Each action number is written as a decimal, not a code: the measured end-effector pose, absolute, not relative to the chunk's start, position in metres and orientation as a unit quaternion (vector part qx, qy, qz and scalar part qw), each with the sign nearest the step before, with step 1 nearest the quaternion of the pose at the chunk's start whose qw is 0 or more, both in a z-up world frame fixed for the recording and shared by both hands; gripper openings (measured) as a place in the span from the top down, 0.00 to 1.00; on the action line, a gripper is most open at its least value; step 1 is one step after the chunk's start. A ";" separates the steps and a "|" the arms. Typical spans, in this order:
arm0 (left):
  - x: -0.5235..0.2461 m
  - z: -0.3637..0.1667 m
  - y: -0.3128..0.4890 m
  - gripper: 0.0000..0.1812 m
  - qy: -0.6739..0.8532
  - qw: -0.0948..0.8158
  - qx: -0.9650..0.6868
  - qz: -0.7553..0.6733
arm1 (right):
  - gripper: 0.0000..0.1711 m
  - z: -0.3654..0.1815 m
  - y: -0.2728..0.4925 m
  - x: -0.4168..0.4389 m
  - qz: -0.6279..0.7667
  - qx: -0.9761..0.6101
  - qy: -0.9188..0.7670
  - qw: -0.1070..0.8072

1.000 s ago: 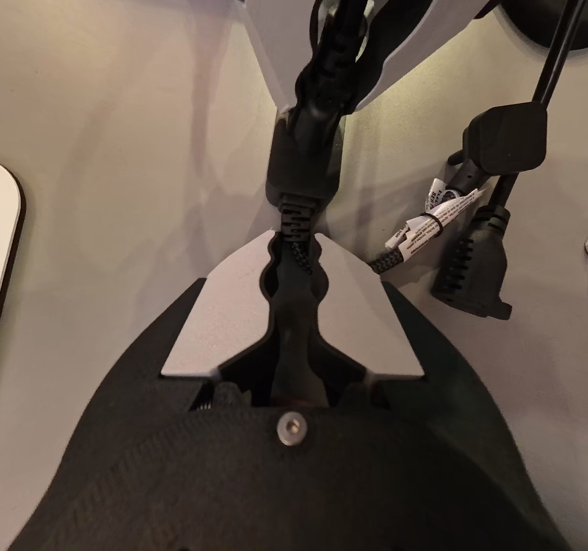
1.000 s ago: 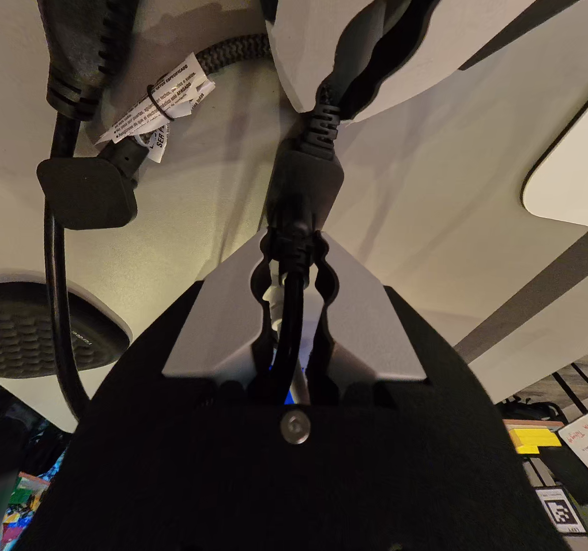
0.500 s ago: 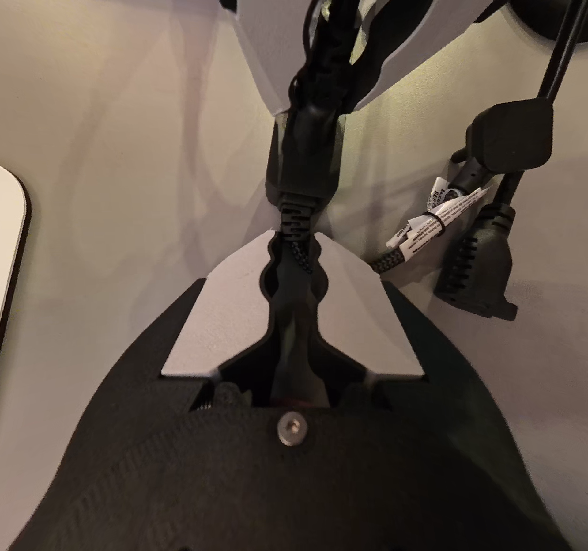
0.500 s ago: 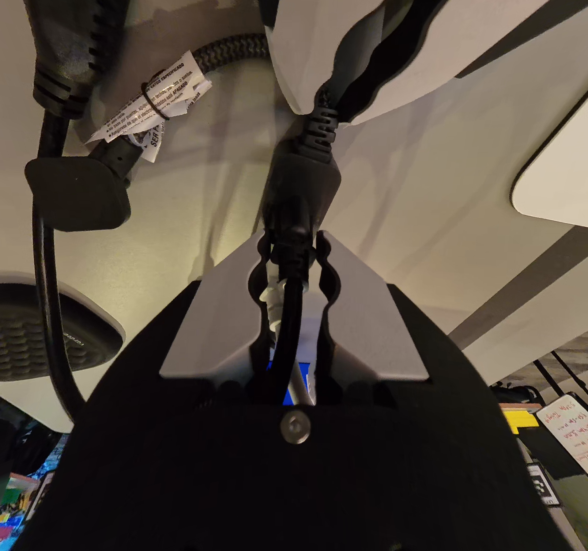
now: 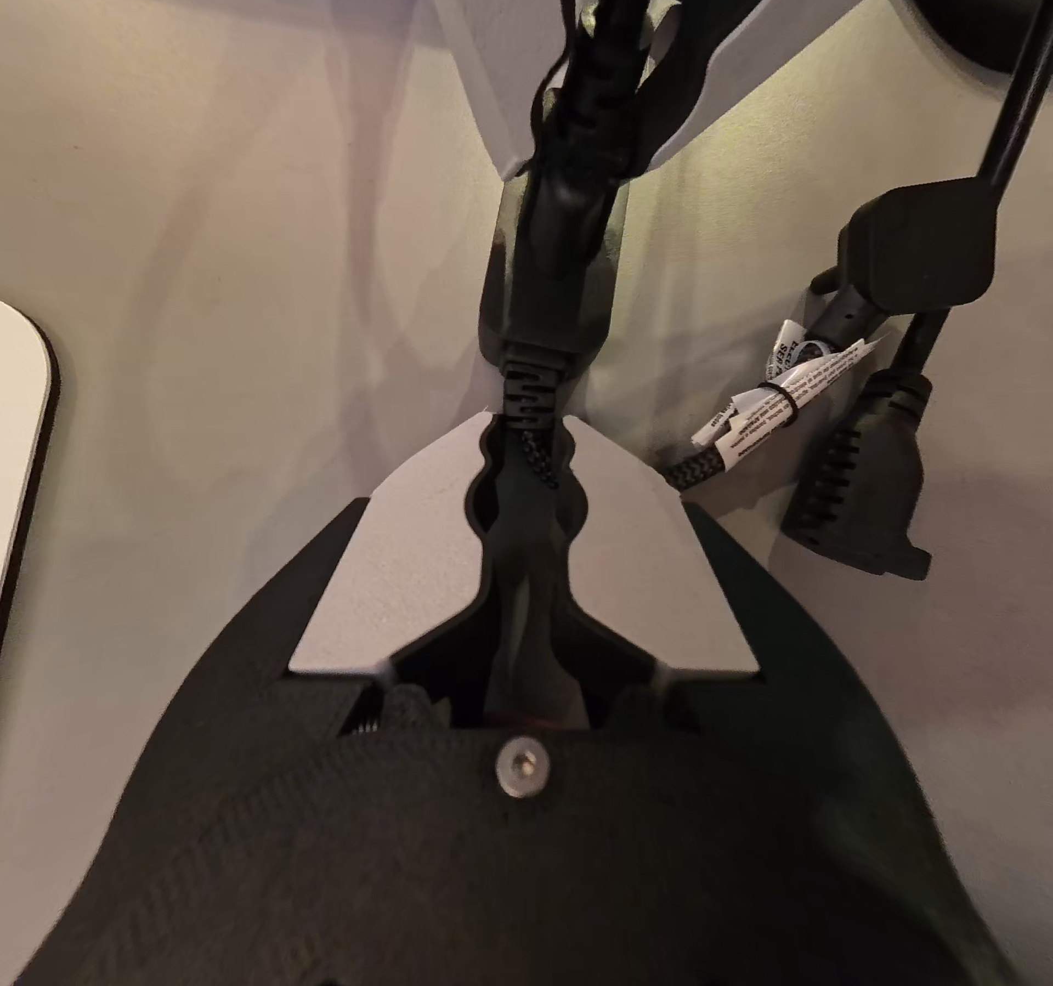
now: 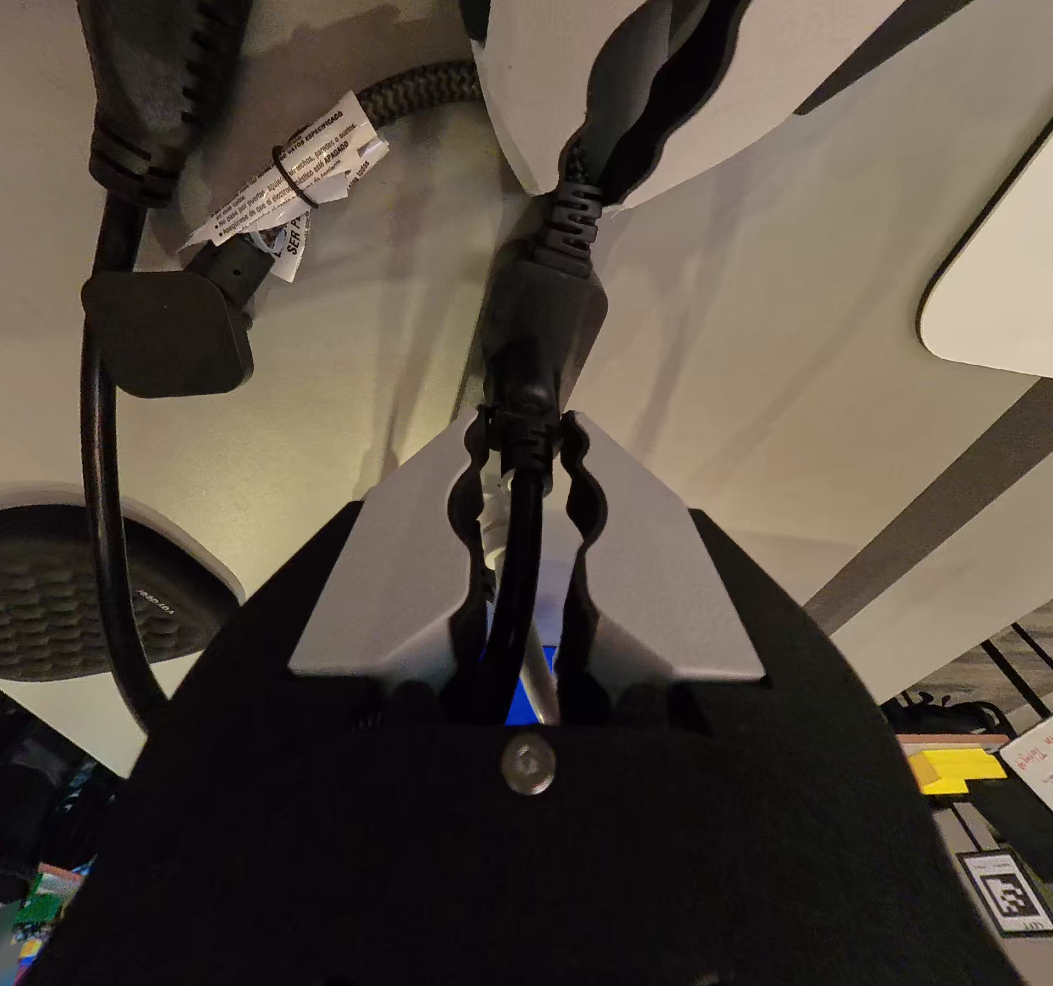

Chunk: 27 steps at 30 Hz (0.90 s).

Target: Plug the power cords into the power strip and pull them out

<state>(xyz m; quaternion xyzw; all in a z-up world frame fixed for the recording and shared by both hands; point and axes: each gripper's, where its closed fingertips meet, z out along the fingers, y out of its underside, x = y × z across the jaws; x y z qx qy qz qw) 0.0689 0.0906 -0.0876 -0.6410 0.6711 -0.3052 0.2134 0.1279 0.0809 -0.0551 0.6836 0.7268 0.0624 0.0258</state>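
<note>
My left gripper [image 5: 527,426] is shut on the ribbed collar and braided cord [image 5: 535,449] of a small black power strip block [image 5: 547,280]. My right gripper [image 6: 527,426] faces it and is shut on the ribbed collar of a black power cord plug [image 6: 527,383]. The plug sits against the block [image 6: 547,309] with no gap showing between them. Each gripper shows at the top of the other's view: the right one in the left wrist view [image 5: 604,121] and the left one in the right wrist view [image 6: 575,184]. All is held just above a pale table [image 5: 228,275].
On the table to the right lie a flat black plug [image 5: 923,252], a ribbed black connector [image 5: 854,491] and a white paper tag [image 5: 758,406] on the braided cord. A white rounded board [image 5: 17,446] lies at the left. A black textured disc [image 6: 68,588] sits at the table's edge. The left gripper's tips are roughly 7 cm from the right gripper's. The ribbed black connector [image 5: 854,491] lies around 8 cm away from my left fingertips. It turns up in the right wrist view [image 6: 190,19] as well.
Both grippers keep their hold and the plug stays against the block. The views have shifted only slightly.
</note>
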 end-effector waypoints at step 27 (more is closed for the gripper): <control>0.069 -0.087 0.090 0.91 0.674 0.214 -0.638 -0.304 | 0.75 0.081 0.092 0.121 0.130 0.692 0.684 -0.190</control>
